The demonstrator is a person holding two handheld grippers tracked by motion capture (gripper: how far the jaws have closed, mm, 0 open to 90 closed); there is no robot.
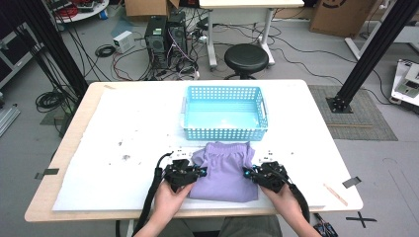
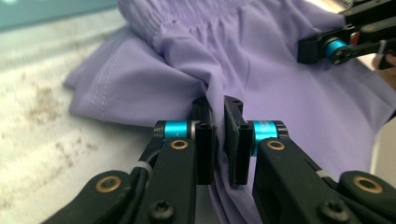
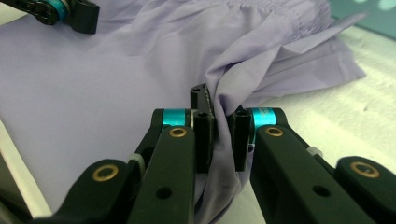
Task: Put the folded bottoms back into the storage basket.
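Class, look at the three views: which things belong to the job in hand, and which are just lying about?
In the job:
purple shorts
left tongs, shut on the shorts
right tongs, shut on the shorts
blue basket, probably

Lying about:
black stool
computer towers
wooden stick

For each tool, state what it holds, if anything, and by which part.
Both hold the purple shorts: the left tool pinches a fold at their left edge, the right tool a fold at their right edge.

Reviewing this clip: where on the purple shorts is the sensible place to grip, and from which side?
At the side edges, one gripper per side, coming in from outside. The purple shorts lie flat, so the edge folds are easiest to pinch, as the left gripper and right gripper do.
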